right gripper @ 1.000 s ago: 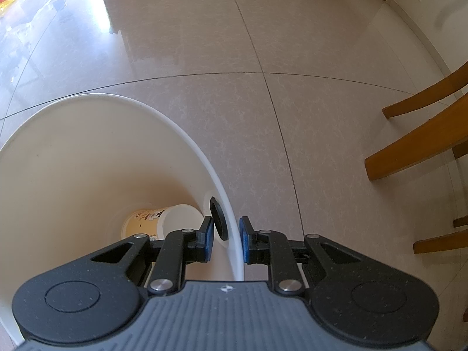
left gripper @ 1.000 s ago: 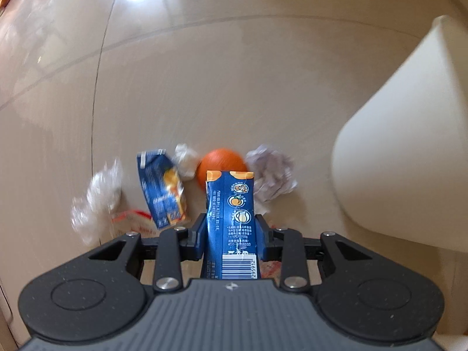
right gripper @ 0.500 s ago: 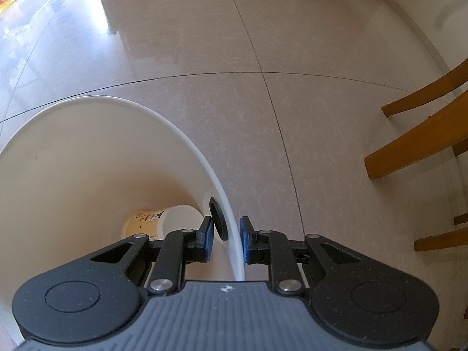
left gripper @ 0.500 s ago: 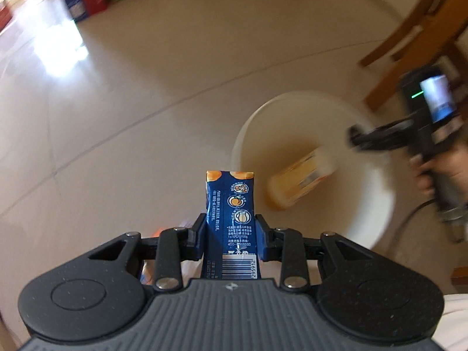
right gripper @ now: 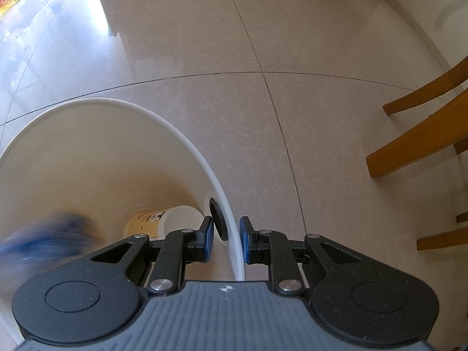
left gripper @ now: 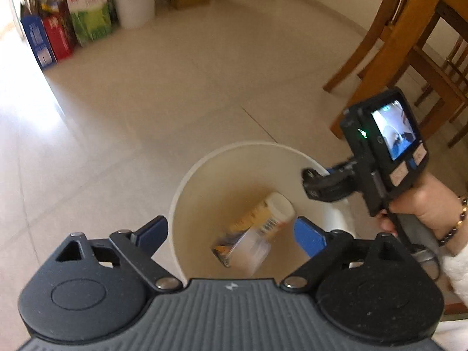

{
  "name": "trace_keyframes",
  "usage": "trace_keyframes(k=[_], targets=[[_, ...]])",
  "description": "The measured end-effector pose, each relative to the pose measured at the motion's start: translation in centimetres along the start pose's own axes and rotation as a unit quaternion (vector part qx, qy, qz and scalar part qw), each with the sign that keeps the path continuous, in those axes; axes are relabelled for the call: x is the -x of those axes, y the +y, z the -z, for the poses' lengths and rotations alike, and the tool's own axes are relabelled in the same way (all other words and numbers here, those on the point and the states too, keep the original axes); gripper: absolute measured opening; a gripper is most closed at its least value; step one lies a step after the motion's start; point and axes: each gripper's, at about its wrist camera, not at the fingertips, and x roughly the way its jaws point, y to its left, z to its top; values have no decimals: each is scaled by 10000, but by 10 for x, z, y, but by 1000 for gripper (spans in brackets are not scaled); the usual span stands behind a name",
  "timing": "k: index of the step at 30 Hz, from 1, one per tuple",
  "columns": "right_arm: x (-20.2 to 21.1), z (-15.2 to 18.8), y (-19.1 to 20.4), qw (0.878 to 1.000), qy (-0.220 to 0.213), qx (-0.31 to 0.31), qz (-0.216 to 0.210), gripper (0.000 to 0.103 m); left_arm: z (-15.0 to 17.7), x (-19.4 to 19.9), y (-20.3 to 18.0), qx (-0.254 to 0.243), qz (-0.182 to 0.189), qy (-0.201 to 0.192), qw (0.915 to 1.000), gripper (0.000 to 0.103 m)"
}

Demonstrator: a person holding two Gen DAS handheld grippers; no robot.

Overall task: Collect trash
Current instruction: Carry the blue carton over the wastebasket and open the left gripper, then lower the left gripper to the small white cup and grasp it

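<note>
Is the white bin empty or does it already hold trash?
Not empty. Inside the white bin a yellow cup lies tipped on its side, with a blurred carton falling in beside it.

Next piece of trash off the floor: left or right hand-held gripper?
Left. The left hand-held gripper hangs above the white bin with jaws opening and nothing between its pads, so it is free. The right hand-held gripper is clamped on the bin's rim, so it is occupied.

Each gripper [left gripper: 231, 234] is showing a black speckled housing, grey ribbed centre plate, silver pivot screws and blue jaw pads. The right hand [left gripper: 421, 204] is wearing a dark beaded bracelet [left gripper: 456, 222] and a white fuzzy sleeve [left gripper: 456, 266].
</note>
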Motion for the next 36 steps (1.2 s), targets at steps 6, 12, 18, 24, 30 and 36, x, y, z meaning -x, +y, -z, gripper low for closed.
trace_keyframes(k=[6,12,18,24,30,36], targets=[[0,0,-2,10000,-1,-7,-21,22,7,-4,10,35,-133,49,9999,94],[1,-1,-2,10000,7,-12,-25,22,19,-5,24,182,-119,93,9997,96],[1,0,-2,10000,5,-9,-35,22,38,-7,30,157,-277,-61,9995,96],[0,0,-3,10000,3,-1,-38,22,65,-17,43,477,-350,2,9982,96],[0,0,-5,10000,-1,-26,-76,22,104,-31,67,996,-584,-75,9933,96],[0,0,-5,10000,-4,-15,-69,22,137,-63,78,710,-756,105,9946,96]])
